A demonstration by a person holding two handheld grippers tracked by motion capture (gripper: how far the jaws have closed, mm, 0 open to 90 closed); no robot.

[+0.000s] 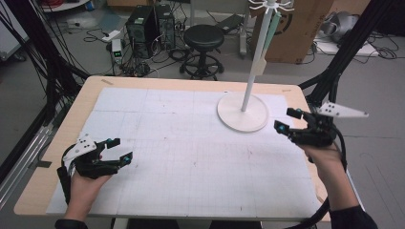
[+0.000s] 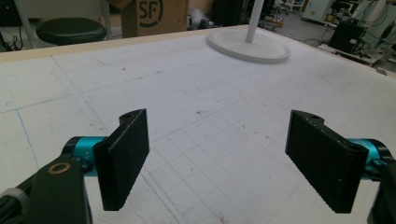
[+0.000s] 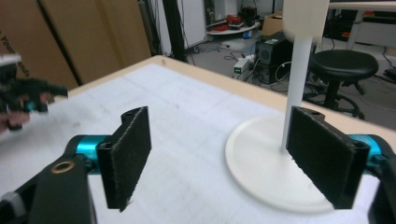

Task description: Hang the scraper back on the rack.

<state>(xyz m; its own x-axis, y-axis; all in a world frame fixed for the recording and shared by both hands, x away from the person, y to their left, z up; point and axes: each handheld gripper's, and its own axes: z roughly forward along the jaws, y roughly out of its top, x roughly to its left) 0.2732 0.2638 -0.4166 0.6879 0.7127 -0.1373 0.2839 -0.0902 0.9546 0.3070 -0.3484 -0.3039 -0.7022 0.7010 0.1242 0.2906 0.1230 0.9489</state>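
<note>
Right gripper [image 1: 286, 121] has its jaws spread wide, nothing between them. It hangs just beside the white stand [image 1: 243, 112], whose round base [image 3: 266, 163] lies just ahead of the jaws, with the pole [image 3: 295, 93] rising past the far jaw. Left gripper [image 1: 120, 149] rests low over the surface [image 2: 196, 102] with its jaws also spread and empty, the stand well ahead of them. Looks like a between-steps pause near the stand. Next move likely needs the right jaws lined up around the pole or base before closing.

Black stool [image 1: 204, 37] behind table; computer towers [image 1: 148, 24]; cardboard box [image 1: 296, 28].
</note>
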